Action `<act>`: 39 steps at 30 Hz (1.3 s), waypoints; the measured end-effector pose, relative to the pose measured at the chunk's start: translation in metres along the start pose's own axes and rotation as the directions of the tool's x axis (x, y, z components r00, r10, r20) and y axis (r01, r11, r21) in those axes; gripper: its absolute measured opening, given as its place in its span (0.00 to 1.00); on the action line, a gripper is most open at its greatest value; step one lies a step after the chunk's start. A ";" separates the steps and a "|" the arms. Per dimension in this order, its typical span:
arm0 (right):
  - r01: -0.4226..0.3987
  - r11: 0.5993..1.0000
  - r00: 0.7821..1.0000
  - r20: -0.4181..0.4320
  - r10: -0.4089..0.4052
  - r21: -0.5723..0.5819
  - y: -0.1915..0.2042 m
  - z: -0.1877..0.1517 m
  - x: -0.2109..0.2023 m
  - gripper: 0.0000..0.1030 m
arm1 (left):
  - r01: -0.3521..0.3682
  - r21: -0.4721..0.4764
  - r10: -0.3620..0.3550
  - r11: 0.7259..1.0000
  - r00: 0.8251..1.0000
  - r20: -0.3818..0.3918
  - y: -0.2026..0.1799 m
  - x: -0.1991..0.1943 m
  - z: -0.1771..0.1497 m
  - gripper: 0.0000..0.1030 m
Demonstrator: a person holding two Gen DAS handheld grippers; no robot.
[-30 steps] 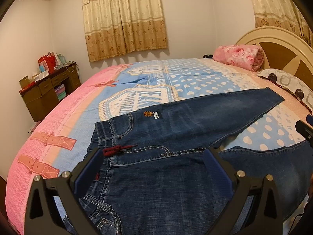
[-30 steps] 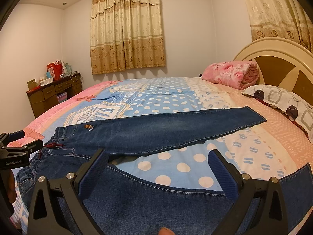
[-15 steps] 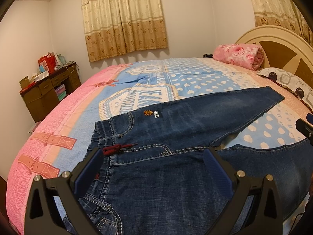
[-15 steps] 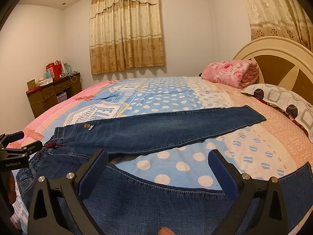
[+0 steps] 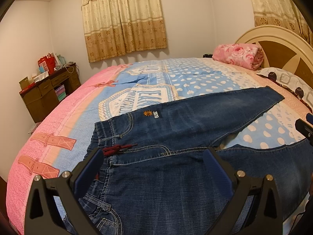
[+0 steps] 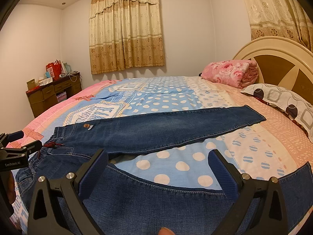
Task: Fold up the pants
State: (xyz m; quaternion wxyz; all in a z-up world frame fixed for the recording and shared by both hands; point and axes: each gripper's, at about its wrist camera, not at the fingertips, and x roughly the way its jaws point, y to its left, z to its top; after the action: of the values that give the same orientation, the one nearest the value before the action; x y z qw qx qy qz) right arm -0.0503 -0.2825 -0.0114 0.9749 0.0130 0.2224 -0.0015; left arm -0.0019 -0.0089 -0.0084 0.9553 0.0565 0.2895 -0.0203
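L tool (image 5: 152,153) spread, over jeans (image 5: 176,129) waistband w/ red drawstring (image 5: 119,148) just ahead. R tool (image 6: 158,155) spread, above near leg. Denim flat on bed (image 6: 176,90): heavy, limp; grab waistband + hem.

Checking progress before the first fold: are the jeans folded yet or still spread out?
Spread out: the jeans lie flat on the bed, legs splayed apart, bedspread between them.
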 end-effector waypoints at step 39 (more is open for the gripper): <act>0.063 0.996 0.996 -0.052 -0.066 -0.055 -0.030 0.015 0.046 0.99 | -0.062 0.085 0.066 0.994 0.996 -0.054 -0.006 0.056 0.027 1.00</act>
State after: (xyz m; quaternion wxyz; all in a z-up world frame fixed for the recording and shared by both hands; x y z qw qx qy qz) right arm -0.0028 -0.3126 -0.0181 0.9680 -0.0200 0.2488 -0.0268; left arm 0.0594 -0.0187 -0.0175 0.9437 0.1061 0.3133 -0.0002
